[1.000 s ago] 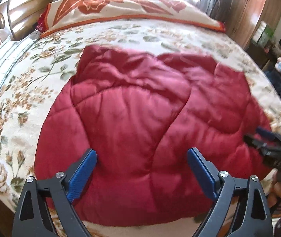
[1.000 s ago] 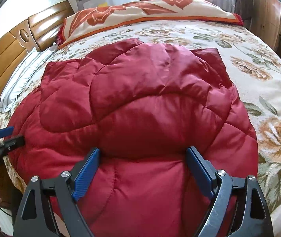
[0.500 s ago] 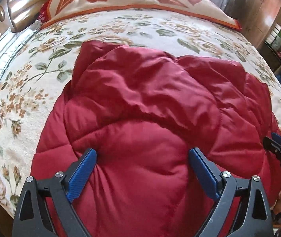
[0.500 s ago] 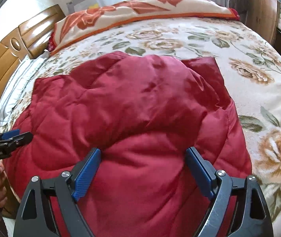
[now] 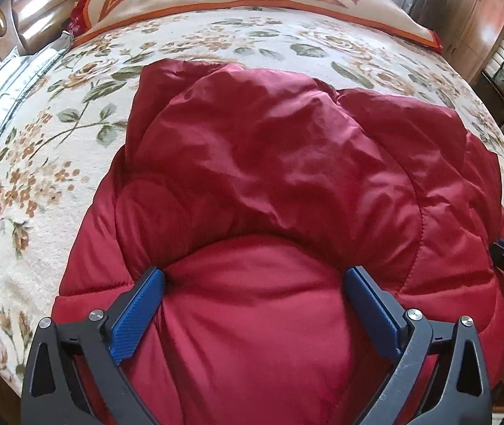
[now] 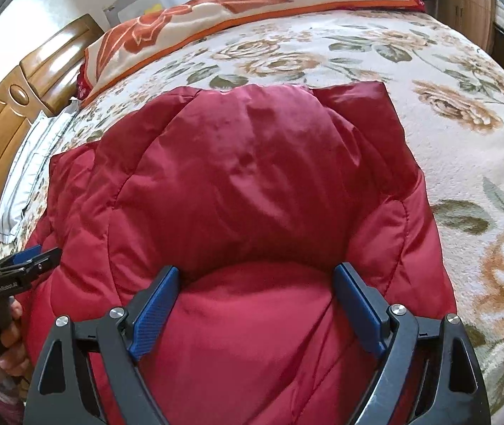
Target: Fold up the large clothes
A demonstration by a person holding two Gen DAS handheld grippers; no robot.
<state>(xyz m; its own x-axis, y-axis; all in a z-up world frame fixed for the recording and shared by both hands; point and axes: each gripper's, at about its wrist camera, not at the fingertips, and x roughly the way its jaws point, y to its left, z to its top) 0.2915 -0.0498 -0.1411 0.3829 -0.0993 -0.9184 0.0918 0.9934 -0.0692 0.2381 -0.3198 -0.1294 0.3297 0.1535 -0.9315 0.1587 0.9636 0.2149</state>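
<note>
Two wide-open grippers, left gripper (image 5: 252,285) and right gripper (image 6: 255,281), hover over a puffy red quilted jacket (image 5: 287,194): soft, light, slippery-looking, best pinched along its near hem.

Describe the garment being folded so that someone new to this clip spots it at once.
Start from the bed's cream floral blanket, with an orange-patterned pillow at its far end. On the near half lies a shiny dark-red quilted padded jacket. It is the only plain red, puffy, stitched thing there.
</note>
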